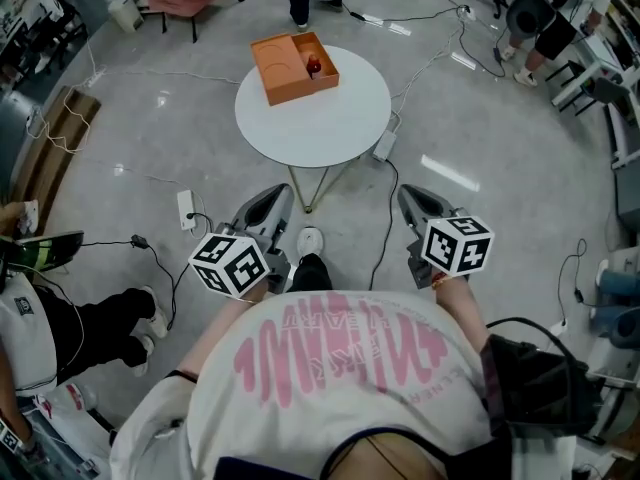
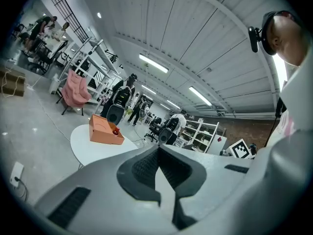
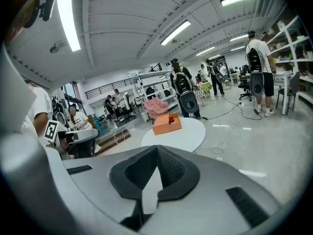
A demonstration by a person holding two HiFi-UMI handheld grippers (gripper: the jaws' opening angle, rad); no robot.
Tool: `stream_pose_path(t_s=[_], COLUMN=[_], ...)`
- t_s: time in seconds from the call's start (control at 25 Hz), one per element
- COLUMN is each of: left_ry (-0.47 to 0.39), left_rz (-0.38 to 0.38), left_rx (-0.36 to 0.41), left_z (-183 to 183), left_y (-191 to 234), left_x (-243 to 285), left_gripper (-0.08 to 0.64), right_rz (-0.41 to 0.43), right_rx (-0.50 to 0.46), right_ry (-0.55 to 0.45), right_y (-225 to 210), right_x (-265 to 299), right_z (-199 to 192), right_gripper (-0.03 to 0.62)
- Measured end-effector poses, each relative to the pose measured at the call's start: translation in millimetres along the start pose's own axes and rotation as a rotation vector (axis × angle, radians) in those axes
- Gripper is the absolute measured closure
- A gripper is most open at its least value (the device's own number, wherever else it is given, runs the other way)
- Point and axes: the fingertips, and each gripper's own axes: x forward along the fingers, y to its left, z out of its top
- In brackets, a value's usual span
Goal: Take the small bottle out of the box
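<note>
- My left tool (image 2: 159, 150) is pressed together, pad against pad, with nothing between them.
- My right tool (image 3: 156, 150) is pressed together too, and it is empty.
- In the head view both tools are low in front of me over the floor (image 1: 480, 118), well short of the counter (image 1: 320, 123).
- The counter is round and white, and the orange box (image 1: 275, 80) sits near its far edge.
- The small bottle (image 1: 313, 65) is inside the box, in its right-hand part. It is red with a darker top, but too small for me to tell more.
</note>
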Motion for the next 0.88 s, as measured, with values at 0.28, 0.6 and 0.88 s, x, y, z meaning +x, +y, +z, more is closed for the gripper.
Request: stream_pose_path(t_s=[0.28,0.6,0.88], left_ry=[-0.002,0.006,-0.022], left_rz=[-0.010,-0.038,-0.052], left_rx=[0.008,0.025,0.049], left_z=[31,73,119], left_y=[16,31,60], left_x=[25,59,91], left_gripper=[0.552,0.552,0.552], right_rz=[0.005,-0.010,-0.015], right_rx=[0.002,0.010,-0.010], right_ry=[-0.014,-0.035,-0.060], right_y=[-3,-11,-19], right_x=[23,50,86], right_z=[32,77,123], right_gripper=[0.588,0.588,0.589])
